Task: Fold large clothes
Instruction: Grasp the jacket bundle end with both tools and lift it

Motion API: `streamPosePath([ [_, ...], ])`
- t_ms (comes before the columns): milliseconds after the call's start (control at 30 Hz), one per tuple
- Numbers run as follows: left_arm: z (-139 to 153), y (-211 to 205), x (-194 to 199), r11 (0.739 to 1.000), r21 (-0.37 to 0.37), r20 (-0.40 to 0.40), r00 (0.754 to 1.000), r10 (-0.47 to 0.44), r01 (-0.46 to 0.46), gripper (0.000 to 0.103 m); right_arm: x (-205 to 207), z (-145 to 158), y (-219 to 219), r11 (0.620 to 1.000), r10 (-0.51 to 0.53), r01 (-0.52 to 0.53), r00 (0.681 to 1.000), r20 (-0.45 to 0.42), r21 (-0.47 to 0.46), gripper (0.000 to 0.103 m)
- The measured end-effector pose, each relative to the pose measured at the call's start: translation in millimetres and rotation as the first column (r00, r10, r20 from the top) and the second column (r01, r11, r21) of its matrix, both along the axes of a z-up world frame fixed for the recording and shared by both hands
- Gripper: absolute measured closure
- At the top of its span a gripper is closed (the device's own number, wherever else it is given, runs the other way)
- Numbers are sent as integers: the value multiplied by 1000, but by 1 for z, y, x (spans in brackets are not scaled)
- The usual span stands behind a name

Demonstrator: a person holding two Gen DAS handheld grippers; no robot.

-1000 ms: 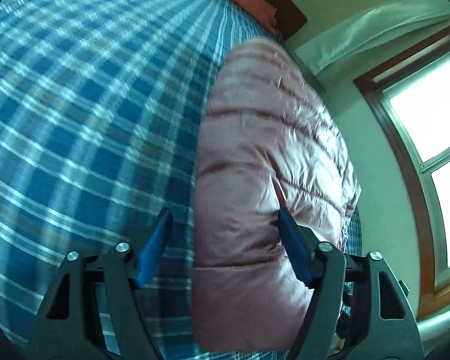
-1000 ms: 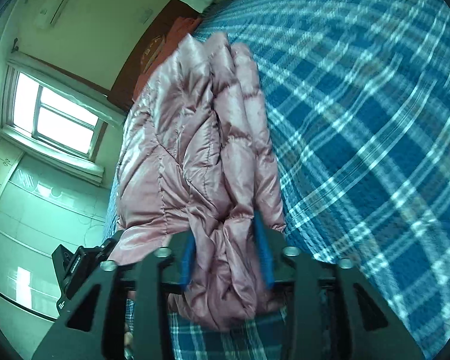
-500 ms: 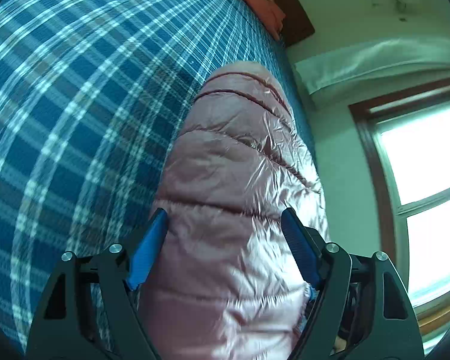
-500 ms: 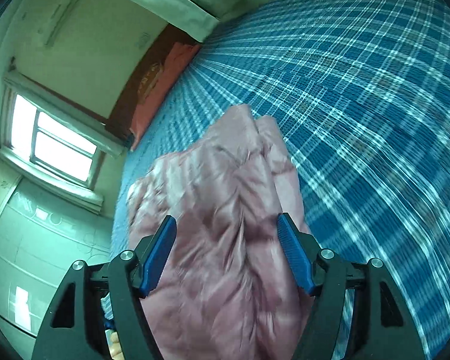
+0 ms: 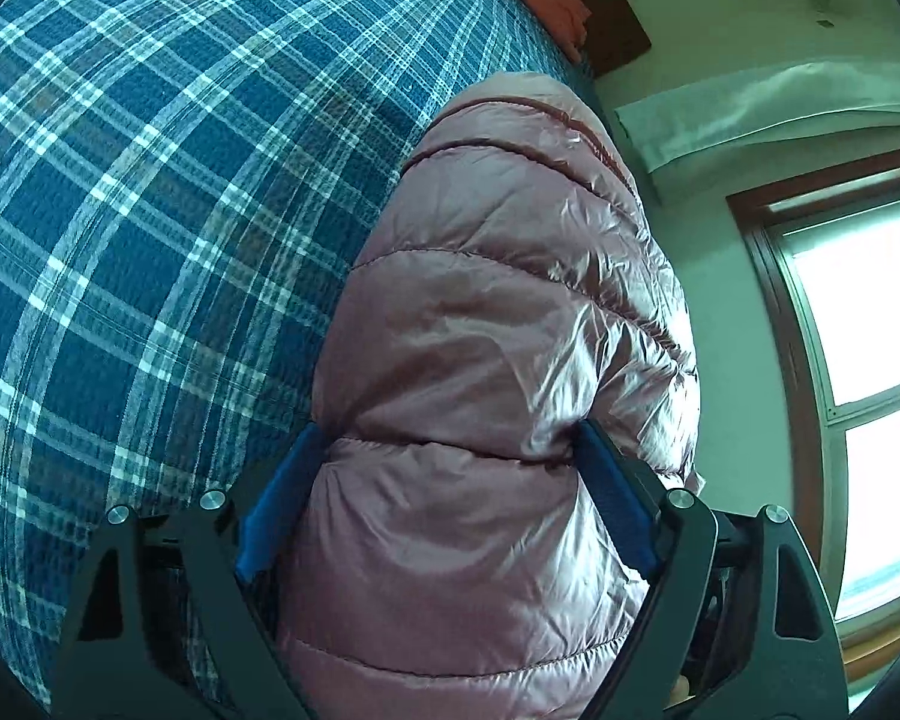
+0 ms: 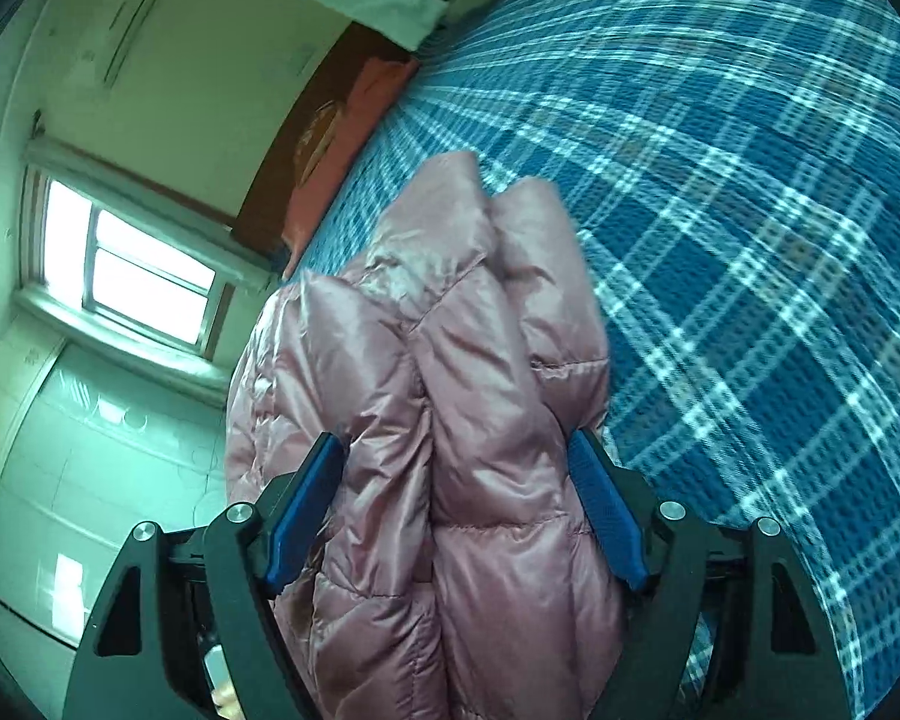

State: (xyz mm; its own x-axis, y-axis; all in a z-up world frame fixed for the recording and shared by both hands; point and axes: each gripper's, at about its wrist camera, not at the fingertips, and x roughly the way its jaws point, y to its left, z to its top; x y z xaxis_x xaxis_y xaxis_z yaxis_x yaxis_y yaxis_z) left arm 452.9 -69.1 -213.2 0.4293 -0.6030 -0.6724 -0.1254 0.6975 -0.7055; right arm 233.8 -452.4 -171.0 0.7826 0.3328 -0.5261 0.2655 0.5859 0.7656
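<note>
A shiny pink quilted down jacket (image 5: 510,300) lies bunched lengthwise on a blue plaid bed cover (image 5: 150,180). In the left wrist view my left gripper (image 5: 447,429) straddles one end of it. Its jaws are opening, and the puffy fabric fills the gap and bulges over the blue pads (image 5: 276,498). In the right wrist view the jacket (image 6: 450,312) shows folded layers and creases. My right gripper (image 6: 453,439) straddles that end, its jaws opening too. The fabric between them brushes both pads (image 6: 600,510) without being squeezed.
The plaid bed (image 6: 750,180) stretches wide beside the jacket. An orange-red pillow (image 6: 354,120) lies against a dark wooden headboard (image 5: 612,24) at the far end. A bright window (image 5: 858,330) and a pale wall run close along the jacket's side of the bed.
The right jaws, shut on the bunched jacket a second ago, have spread wide. The left gripper has shifted over the jacket, which now sits between its pads. Both views have swung across the bed.
</note>
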Motion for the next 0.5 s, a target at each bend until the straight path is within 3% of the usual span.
streamPosePath([
  [233, 1, -2, 0, 1000, 12, 1, 1000, 8, -8, 18, -2, -1, 3, 1000, -12, 12, 1000, 2, -29, 29],
  [333, 1, -3, -1, 1000, 25, -3, 1000, 4, -4, 31, -1, -8, 11, 999, 14, -15, 1000, 4, 31, 55],
  [400, 4, -7, -1, 999, 33, -5, 1000, -7, 7, 42, 0, -9, 14, 999, 19, -19, 1000, 5, 30, 59],
  [500, 6, -11, -1, 999, 31, 2, 1000, -11, 10, 51, -1, -9, 17, 999, 20, -21, 1000, 9, 32, 63],
])
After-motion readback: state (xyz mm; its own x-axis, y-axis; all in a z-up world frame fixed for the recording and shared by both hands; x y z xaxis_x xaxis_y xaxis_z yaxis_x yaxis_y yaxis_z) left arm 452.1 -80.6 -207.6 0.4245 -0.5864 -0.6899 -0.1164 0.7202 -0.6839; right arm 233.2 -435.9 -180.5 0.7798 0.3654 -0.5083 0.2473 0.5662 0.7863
